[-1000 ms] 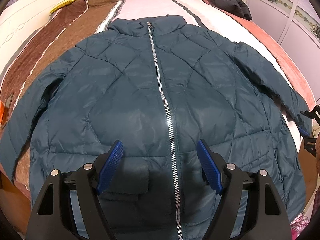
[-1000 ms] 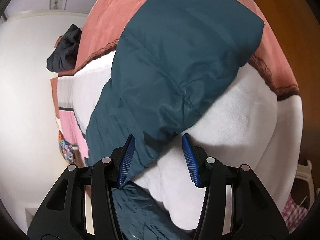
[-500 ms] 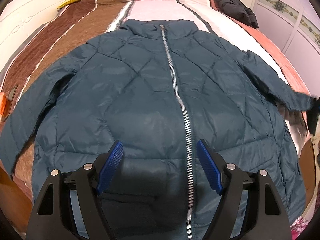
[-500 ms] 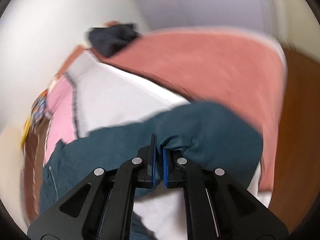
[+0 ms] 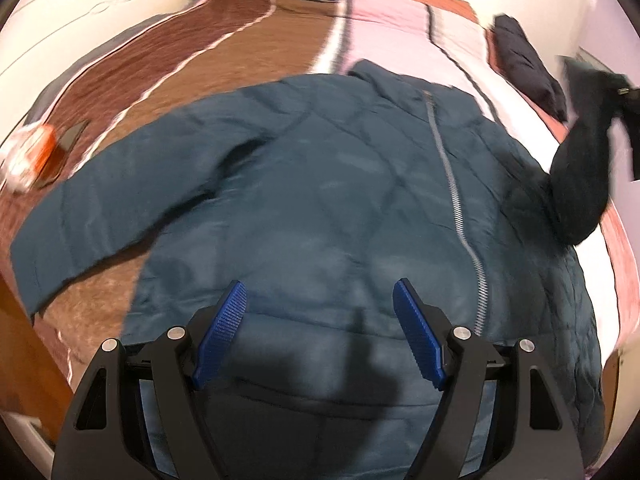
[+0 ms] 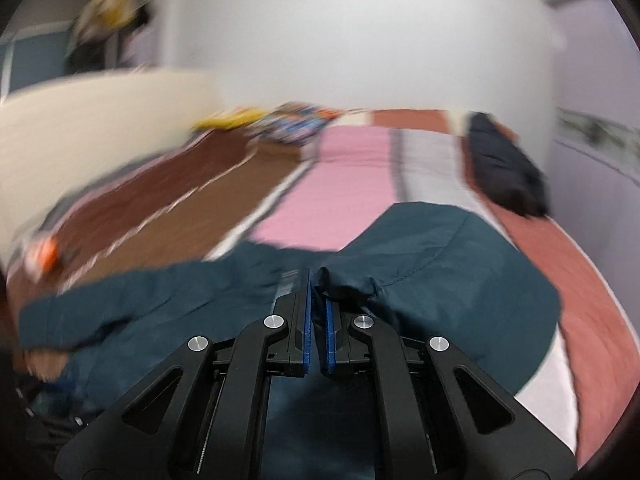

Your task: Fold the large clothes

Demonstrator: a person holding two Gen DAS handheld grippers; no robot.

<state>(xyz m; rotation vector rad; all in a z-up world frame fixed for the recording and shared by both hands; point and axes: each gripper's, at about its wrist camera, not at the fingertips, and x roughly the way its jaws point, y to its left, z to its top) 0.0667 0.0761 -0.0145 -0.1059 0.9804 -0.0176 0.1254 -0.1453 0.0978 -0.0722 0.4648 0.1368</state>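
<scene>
A wide bed [image 5: 224,80] fills the room, covered by a blanket [image 6: 352,160] in lengthwise stripes of brown, pink, white and rust, with white walls [image 6: 360,32] behind it. A teal jacket [image 5: 320,208] lies face up on the bed, zip [image 5: 452,184] closed. Its long axis runs along the stripes, collar [image 5: 384,76] pointing toward the far wall and hem nearest the cameras. A dark garment [image 5: 524,68] sits beyond the jacket's collar at the rust edge of the bed. The left gripper [image 5: 320,336] hovers over the jacket's hem, jaws wide and holding nothing. The right gripper [image 6: 317,312] is clamped narrow on the jacket's sleeve [image 6: 440,272], lifted off the bed above the jacket's body
</scene>
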